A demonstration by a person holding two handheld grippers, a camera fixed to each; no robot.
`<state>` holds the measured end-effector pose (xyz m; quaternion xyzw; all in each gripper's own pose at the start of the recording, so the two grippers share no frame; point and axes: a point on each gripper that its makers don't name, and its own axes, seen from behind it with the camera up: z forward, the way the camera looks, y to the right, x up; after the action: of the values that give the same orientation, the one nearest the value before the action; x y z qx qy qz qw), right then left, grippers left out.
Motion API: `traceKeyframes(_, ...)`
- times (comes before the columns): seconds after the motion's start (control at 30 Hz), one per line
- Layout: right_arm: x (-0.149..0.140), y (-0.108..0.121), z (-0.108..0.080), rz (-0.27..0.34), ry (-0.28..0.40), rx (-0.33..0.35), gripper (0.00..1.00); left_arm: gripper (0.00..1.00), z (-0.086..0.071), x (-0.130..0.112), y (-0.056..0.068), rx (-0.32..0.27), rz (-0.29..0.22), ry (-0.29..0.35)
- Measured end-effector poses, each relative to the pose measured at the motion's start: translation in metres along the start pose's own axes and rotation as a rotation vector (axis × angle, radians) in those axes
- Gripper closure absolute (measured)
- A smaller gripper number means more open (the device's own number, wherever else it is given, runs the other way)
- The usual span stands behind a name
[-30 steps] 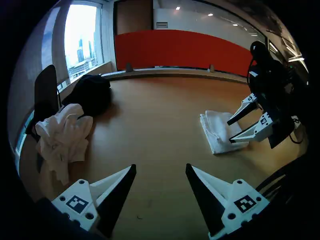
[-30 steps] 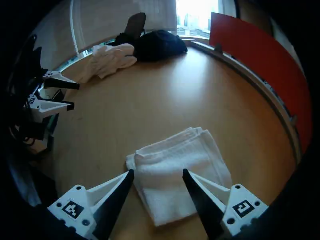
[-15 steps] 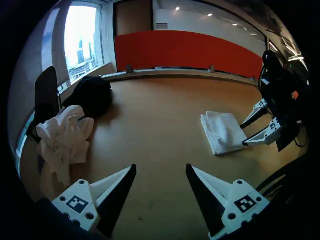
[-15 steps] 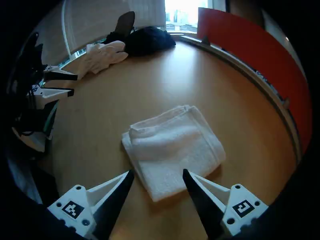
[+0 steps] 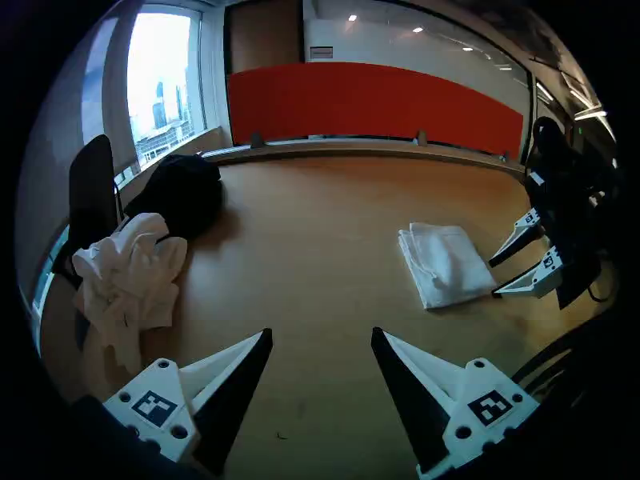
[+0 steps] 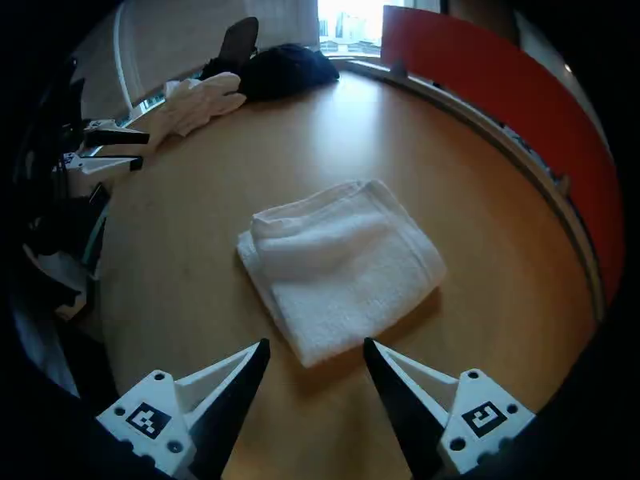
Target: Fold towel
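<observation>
Folded white towel [image 6: 340, 264] lies flat on the wooden table [image 6: 488, 272], just ahead of the right gripper [image 6: 316, 342], whose fingers are spread and empty. The left gripper [image 5: 320, 330] is also spread, holding nothing, well apart from the towel.

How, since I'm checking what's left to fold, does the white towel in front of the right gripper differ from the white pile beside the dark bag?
The towel lies flat as a neat folded rectangle; the pile is a crumpled heap. The towel sits alone out on the table; the pile sits near the table's edge, right beside the dark bag. Both are whitish cloth on the same wooden table.
</observation>
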<state>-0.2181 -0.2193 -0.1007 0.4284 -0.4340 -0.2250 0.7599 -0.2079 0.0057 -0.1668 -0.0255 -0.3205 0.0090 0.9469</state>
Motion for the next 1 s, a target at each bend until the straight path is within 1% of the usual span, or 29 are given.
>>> traceKeyframes(0.07, -0.003, 0.000, 0.001, 0.004, -0.004, -0.005, 0.15, 0.08, 0.000, 0.000, 0.001, -0.001, 0.001, 0.000)
traceKeyframes(0.13, -0.006, 0.000, 0.002, 0.008, -0.009, -0.009, 0.21, 0.08, -0.001, -0.001, 0.002, -0.002, 0.002, -0.001)
traceKeyframes(0.4, -0.013, -0.003, 0.006, 0.023, -0.021, -0.009, 0.55, 0.08, -0.003, -0.004, 0.004, -0.004, 0.003, -0.003)
traceKeyframes(0.47, -0.013, -0.002, 0.007, 0.025, -0.020, -0.014, 0.62, 0.08, -0.003, -0.004, 0.004, -0.005, 0.003, -0.002)
traceKeyframes(0.67, -0.014, -0.002, 0.008, 0.027, -0.021, -0.019, 0.71, 0.08, -0.004, -0.003, 0.003, -0.005, 0.005, -0.002)
traceKeyframes(0.9, -0.016, -0.003, 0.007, 0.026, -0.021, -0.020, 0.95, 0.08, -0.005, -0.004, 0.004, -0.009, 0.011, -0.003)
traceKeyframes(1.0, -0.015, -0.003, 0.006, 0.027, -0.015, -0.021, 0.97, 0.08, -0.005, -0.003, 0.005, -0.013, 0.011, -0.002)
